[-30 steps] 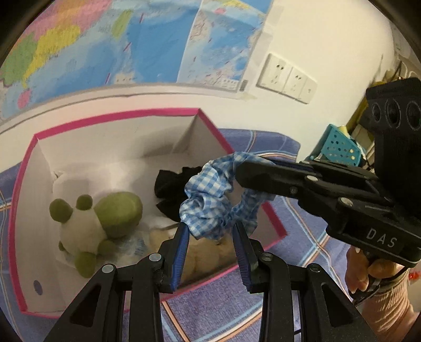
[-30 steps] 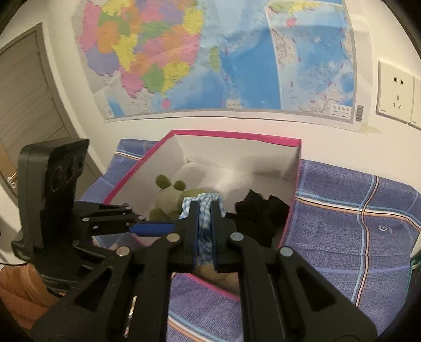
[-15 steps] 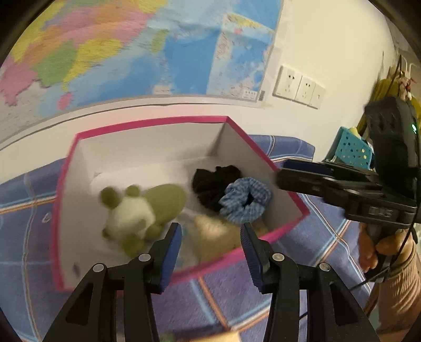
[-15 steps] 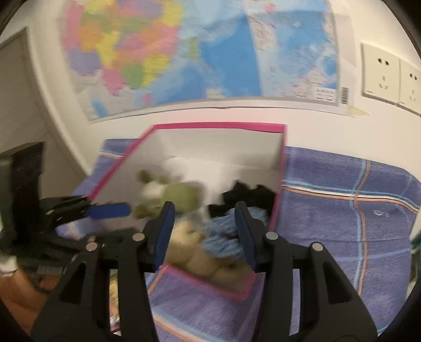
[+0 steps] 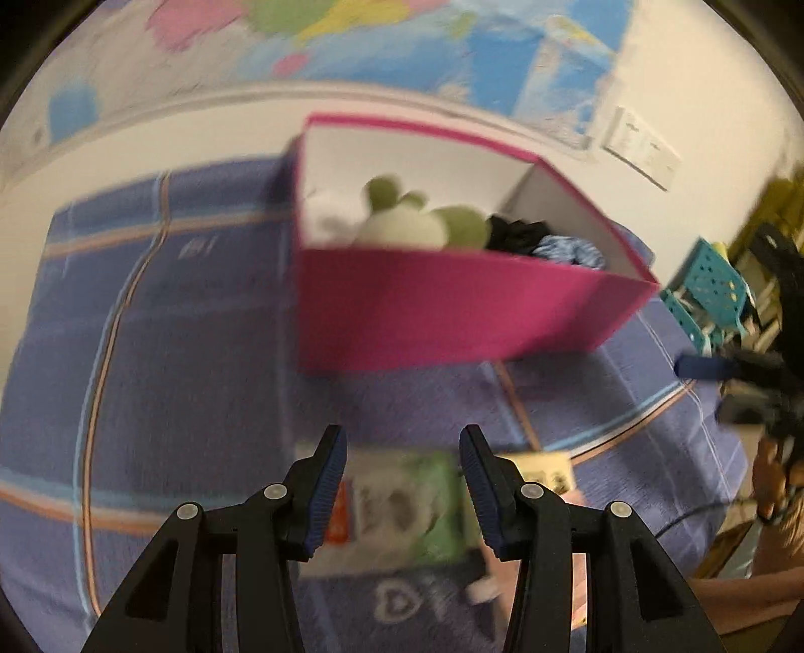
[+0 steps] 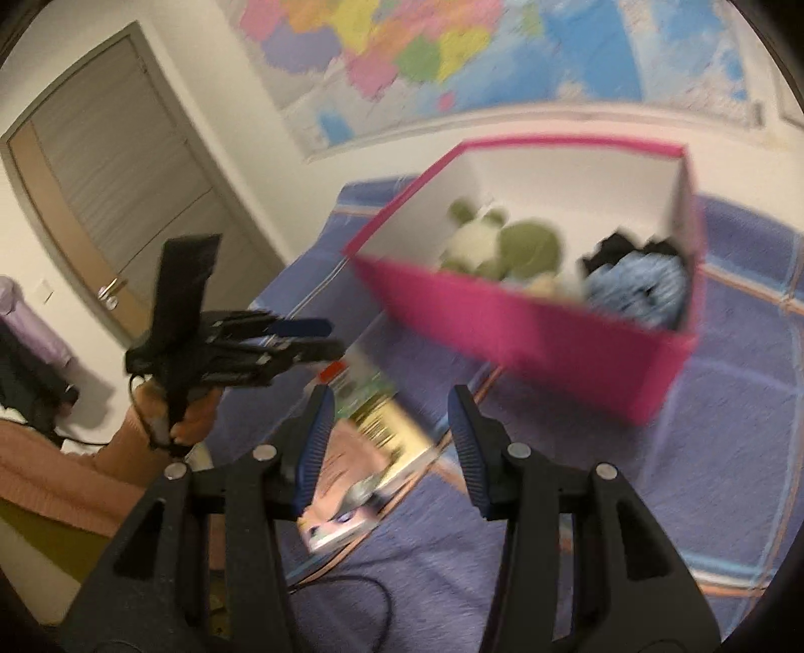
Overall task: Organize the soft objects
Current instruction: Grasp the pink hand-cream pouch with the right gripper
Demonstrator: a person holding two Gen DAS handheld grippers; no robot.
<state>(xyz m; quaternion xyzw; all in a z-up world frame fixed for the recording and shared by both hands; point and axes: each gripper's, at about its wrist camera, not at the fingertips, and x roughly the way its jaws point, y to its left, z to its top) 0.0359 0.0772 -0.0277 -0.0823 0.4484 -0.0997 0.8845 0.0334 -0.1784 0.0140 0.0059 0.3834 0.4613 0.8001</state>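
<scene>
A pink box (image 5: 452, 311) (image 6: 553, 326) stands on the blue checked cloth. Inside lie a green and white plush toy (image 5: 402, 221) (image 6: 507, 241), a black cloth item (image 5: 517, 233) (image 6: 623, 248) and a blue gingham scrunchie (image 5: 570, 248) (image 6: 635, 286). My left gripper (image 5: 403, 442) is open and empty, low and in front of the box, above flat printed packets (image 5: 407, 502). My right gripper (image 6: 388, 402) is open and empty, in front of the box's near left corner. Each gripper shows in the other's view: the right one (image 5: 703, 365), the left one (image 6: 301, 329).
Flat printed packets and cards (image 6: 372, 452) lie on the cloth near its front edge. A map (image 6: 452, 45) and wall sockets (image 5: 643, 148) are on the wall behind. A teal basket (image 5: 713, 291) stands at right, a door (image 6: 115, 191) at left.
The right gripper opened and let the scrunchie fall into the box. Both grippers have pulled back and down from the box, and both views are blurred by motion.
</scene>
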